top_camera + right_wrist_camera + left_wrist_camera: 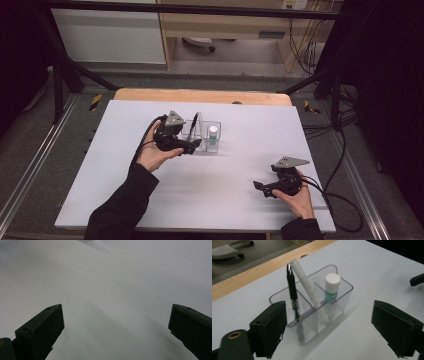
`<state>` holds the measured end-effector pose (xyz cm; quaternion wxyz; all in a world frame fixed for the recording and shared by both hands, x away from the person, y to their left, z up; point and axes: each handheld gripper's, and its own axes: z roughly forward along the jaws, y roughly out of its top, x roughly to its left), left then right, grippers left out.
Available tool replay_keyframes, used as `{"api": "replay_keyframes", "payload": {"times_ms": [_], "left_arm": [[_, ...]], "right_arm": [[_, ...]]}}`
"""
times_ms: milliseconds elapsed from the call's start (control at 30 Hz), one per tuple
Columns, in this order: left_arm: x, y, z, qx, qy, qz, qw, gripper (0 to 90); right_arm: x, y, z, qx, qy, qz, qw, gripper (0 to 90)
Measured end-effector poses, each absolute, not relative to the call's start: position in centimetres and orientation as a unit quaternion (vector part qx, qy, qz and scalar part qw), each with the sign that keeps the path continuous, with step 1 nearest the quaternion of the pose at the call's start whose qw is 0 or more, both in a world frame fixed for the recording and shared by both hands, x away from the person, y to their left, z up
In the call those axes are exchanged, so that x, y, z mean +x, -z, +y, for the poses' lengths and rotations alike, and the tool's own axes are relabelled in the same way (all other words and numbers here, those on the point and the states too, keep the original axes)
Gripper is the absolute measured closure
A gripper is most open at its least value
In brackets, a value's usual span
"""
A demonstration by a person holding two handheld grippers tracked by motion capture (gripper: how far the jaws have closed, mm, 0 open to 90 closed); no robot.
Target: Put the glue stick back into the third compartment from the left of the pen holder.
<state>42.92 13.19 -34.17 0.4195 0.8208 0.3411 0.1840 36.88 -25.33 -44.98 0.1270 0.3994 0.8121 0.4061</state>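
On the white desk (150, 200) stands a clear organizer (337, 302) near the far middle — a black pen (292, 290), a white marker (305, 282) and a glue stick (332, 287) inside. Left tongs (329, 325) stand apart just before it, holding nothing; right tongs (116, 325) are apart too, over bare desk.

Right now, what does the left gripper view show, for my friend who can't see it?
A clear plastic organizer on a white table holds a black pen, a white marker and a glue stick. The left tool is open before it, holding nothing.

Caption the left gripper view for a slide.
Open left gripper facing clear organizer holding black pen, white marker, glue stick.
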Motion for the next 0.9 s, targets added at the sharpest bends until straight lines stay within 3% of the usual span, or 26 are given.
{"api": "replay_keyframes", "payload": {"times_ms": [233,900], "left_arm": [[40.9,36.1,16.5,0.814,-0.195,0.356,0.415,3.0],[37.1,44.1,24.4,0.813,-0.188,0.390,0.389,2.4]], "right_arm": [[36.9,45.0,-25.4,0.399,-0.406,0.812,0.126,0.6],[36.9,45.1,-25.3,0.400,-0.398,0.816,0.124,0.6]]}}
